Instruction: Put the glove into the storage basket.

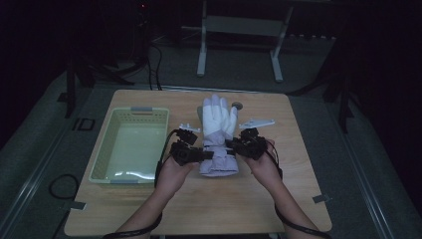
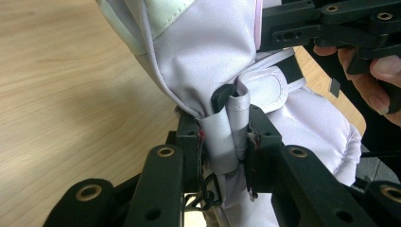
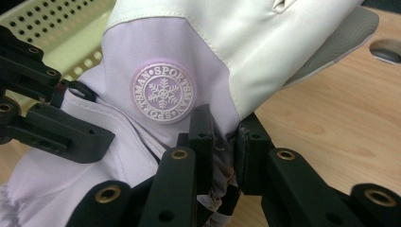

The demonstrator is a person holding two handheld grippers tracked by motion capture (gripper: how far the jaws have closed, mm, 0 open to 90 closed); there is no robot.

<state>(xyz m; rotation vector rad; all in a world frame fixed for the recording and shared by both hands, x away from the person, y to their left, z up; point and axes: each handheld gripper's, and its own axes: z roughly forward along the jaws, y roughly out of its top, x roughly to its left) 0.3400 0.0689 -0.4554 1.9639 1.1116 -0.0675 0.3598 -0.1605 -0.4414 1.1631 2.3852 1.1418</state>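
Note:
A white and pale lilac ski glove (image 1: 218, 134) hangs between my two grippers above the wooden table (image 1: 199, 209), fingers pointing away from me. My left gripper (image 1: 208, 155) is shut on the glove's left wrist edge; in the left gripper view its jaws pinch a bunched fold and strap of the glove (image 2: 227, 137). My right gripper (image 1: 234, 145) is shut on the right wrist edge; in the right gripper view its jaws clamp the fabric (image 3: 222, 142) just below a round snowflake badge (image 3: 163, 93). The left gripper (image 3: 52, 127) appears at the left of the right gripper view.
A pale green perforated basket (image 1: 130, 147) stands on the table to the left of the glove, and its wall (image 3: 61, 28) lies behind the glove. A small round hole (image 1: 237, 105) is in the tabletop beyond the glove. A table frame (image 1: 239, 45) stands on the floor behind.

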